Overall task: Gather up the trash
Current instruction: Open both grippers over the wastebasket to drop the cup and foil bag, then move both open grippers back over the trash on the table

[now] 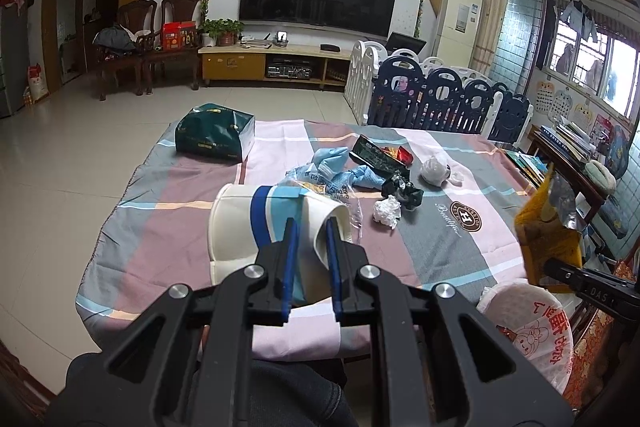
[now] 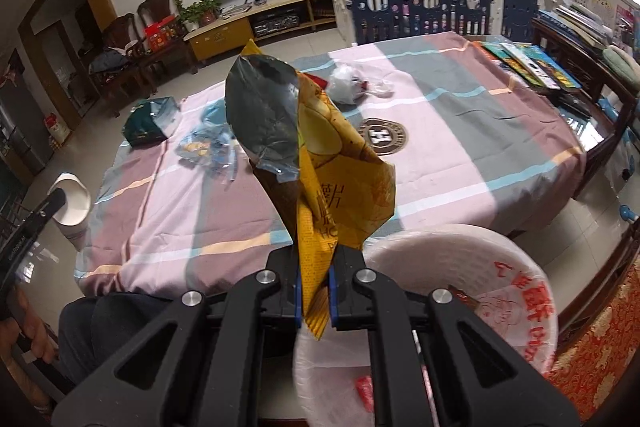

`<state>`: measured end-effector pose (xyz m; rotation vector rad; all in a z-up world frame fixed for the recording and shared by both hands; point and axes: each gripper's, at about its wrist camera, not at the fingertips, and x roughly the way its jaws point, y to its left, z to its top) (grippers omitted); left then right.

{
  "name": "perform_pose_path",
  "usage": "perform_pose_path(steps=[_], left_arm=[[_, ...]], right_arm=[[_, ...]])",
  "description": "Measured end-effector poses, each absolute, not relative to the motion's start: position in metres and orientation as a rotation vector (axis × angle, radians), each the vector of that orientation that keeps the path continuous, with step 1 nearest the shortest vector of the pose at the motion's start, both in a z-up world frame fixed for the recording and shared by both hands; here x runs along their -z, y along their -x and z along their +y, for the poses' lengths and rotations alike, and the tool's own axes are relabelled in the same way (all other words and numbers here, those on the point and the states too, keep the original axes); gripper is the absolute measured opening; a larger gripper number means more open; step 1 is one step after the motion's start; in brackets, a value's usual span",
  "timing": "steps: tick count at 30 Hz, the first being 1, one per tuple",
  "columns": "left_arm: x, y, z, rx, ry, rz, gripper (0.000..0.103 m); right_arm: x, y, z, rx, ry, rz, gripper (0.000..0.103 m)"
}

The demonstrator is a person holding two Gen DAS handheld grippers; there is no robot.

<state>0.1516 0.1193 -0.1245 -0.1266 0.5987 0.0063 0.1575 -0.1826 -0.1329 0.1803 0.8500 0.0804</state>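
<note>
My left gripper (image 1: 310, 227) is shut on the rim of a white paper cup with blue bands (image 1: 256, 223), held on its side above the table's near edge; the cup also shows in the right wrist view (image 2: 74, 201). My right gripper (image 2: 316, 267) is shut on an open yellow chip bag with a silver lining (image 2: 316, 155), held above a white plastic trash bag with red print (image 2: 460, 291). The chip bag (image 1: 548, 223) and trash bag (image 1: 528, 327) also show in the left wrist view. More trash lies on the striped tablecloth (image 1: 168, 227): blue plastic wrappers (image 1: 336, 171), dark wrappers (image 1: 380, 155), crumpled tissue (image 1: 386, 211), a white knotted bag (image 1: 436, 167).
A dark green tissue pack (image 1: 216, 133) lies at the table's far left corner. Books (image 2: 528, 63) lie along the right edge. A navy and white playpen fence (image 1: 440, 95) stands behind the table. A wooden chair (image 2: 600, 327) with red patterned cushion is at the right.
</note>
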Motion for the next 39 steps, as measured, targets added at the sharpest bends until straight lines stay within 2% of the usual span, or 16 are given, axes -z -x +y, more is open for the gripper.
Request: perform_pose_path(steps=[7,13,14,15,16,17,18,23,28,29,31,32,35,39], left_arm=[[0.116,-0.146,0.099,0.058,0.119,0.589,0.015],[0.113,-0.146,0.067,0.188,0.122,0.625,0.015],[0.115,-0.147,0.061,0.215,0.126,0.637,0.015],[0.116,-0.149,0.055,0.250,0.135,0.654,0.015],[0.118,-0.149,0.049,0.278,0.143,0.667,0.015],[0.120,-0.150,0.041,0.310,0.147,0.682,0.015],[0.121,-0.151,0.031,0.349,0.148,0.699,0.015],[0.133,-0.150,-0.028,0.603,0.114,0.781,0.015],[0.172,-0.128,-0.127,0.965,-0.044,0.943,0.017],[0.182,-0.122,-0.143,0.999,-0.085,0.969,0.023],[0.204,-0.113,-0.170,0.995,-0.190,1.031,0.078],[0.211,-0.110,-0.175,0.961,-0.227,1.040,0.082],[0.219,-0.108,-0.169,0.898,-0.285,1.016,0.083],[0.212,-0.136,-0.120,0.678,-0.216,0.957,0.091]], right_arm=[[0.163,-0.125,-0.235,0.039,-0.154,0.948,0.010],[0.222,-0.101,-0.255,0.020,-0.180,1.159,0.012],[0.228,-0.099,-0.256,0.006,-0.193,1.186,0.019],[0.231,-0.097,-0.257,-0.005,-0.204,1.200,0.034],[0.231,-0.094,-0.261,-0.003,-0.219,1.192,0.044],[0.225,-0.090,-0.267,0.018,-0.235,1.156,0.065],[0.218,-0.087,-0.273,0.044,-0.256,1.114,0.078],[0.188,-0.072,-0.323,0.128,-0.411,0.970,0.080],[0.169,-0.063,-0.373,0.212,-0.547,0.895,0.081],[0.168,-0.062,-0.379,0.221,-0.556,0.893,0.081],[0.168,-0.061,-0.381,0.227,-0.554,0.896,0.081],[0.169,-0.061,-0.383,0.228,-0.552,0.897,0.081],[0.176,-0.063,-0.379,0.217,-0.549,0.912,0.081],[0.186,-0.075,-0.360,0.169,-0.532,0.954,0.081]])
